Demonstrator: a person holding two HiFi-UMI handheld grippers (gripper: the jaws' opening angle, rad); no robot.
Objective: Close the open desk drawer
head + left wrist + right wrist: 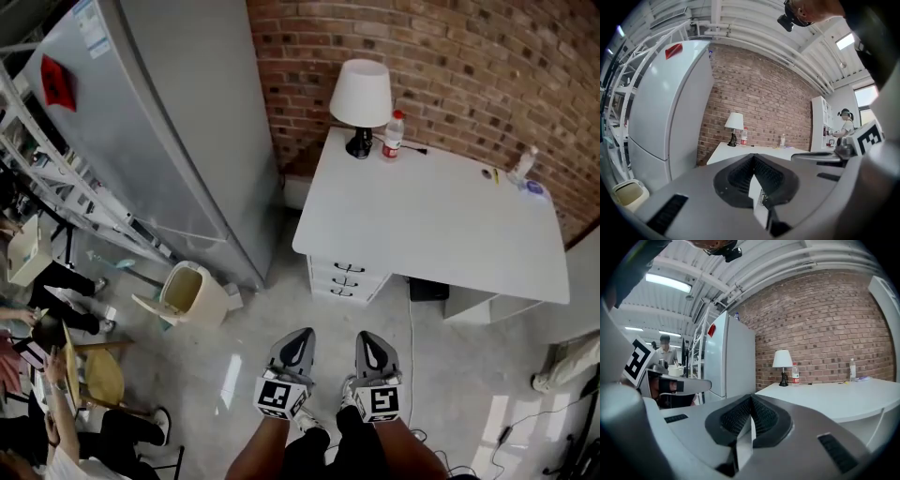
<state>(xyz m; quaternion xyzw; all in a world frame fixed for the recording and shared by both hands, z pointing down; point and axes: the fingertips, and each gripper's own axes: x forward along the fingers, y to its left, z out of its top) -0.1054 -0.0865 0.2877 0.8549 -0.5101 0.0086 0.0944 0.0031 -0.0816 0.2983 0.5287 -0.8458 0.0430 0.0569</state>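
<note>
Three white drawers (345, 279), each with a small dark handle, sit stacked under the left end of a white surface (441, 225). From this steep overhead angle all three fronts seem to line up flush, so the stack looks shut, as the task wants. A narrow gap would be hard to see from here. The person stands on the pale floor, well apart from the drawers, with the left tool (298, 337) and the right tool (373, 339) held side by side and pointing roughly level toward the surface. Both tools have their jaws pressed together with nothing between them. In my judgement a closed tool makes a good blunt pusher. If any front does stand proud, it is best met squarely near its handle, pressed straight in so it does not skew, and eased off as it seats. That would spare the white-shaded lamp (361, 94) and the red-labelled bottle (392, 136) at the back corner a jolt. A brick wall runs behind, a tall grey fridge (178, 122) stands to the left, and a cream bin (187, 293) sits at its foot.
</note>
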